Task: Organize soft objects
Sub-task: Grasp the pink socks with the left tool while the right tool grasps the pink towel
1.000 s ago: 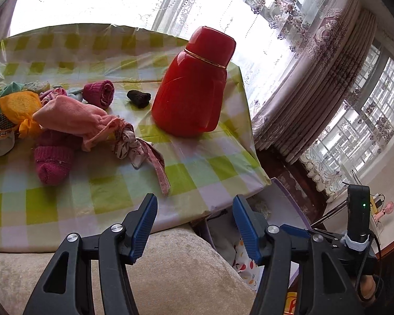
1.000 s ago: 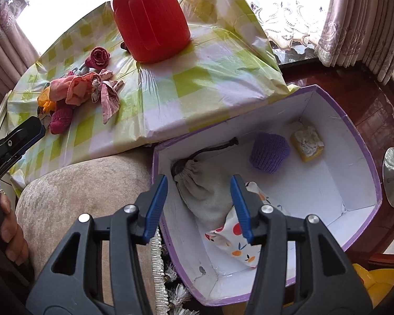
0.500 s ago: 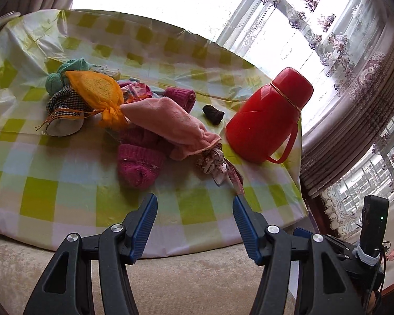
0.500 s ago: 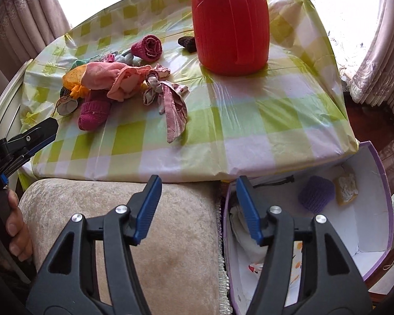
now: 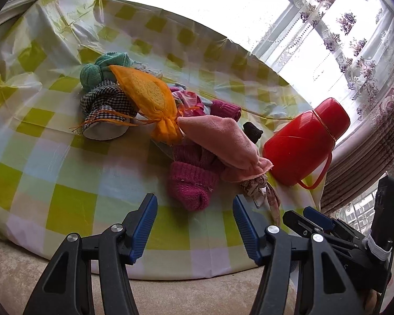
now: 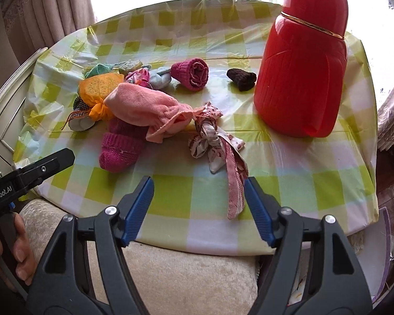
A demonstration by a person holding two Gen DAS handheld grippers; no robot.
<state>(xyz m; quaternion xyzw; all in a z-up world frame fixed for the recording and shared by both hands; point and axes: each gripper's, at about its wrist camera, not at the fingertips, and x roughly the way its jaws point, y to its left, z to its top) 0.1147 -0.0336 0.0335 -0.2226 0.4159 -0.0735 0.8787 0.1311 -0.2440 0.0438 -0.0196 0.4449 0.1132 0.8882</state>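
Both jaws spread, left hand-held gripper (image 5: 194, 225) and right hand-held gripper (image 6: 198, 204) grasp nothing; left of the red flask (image 6: 302, 60), an orange pouch (image 5: 147, 97) holds a sponge

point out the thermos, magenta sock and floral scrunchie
thermos (image 6: 299, 78), right wrist view, middle of red body
magenta sock (image 5: 191, 187), left wrist view, ribbed cuff
floral scrunchie (image 6: 206, 136), right wrist view, knotted centre

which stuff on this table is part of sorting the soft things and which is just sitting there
Part of the job:
- pink plush pouch
- magenta knit sock
- orange mesh bag
- rolled magenta sock
- patterned fabric tie
- teal cloth
- checked pouch
- dark knit piece

Just there:
- red thermos
- checked tablecloth
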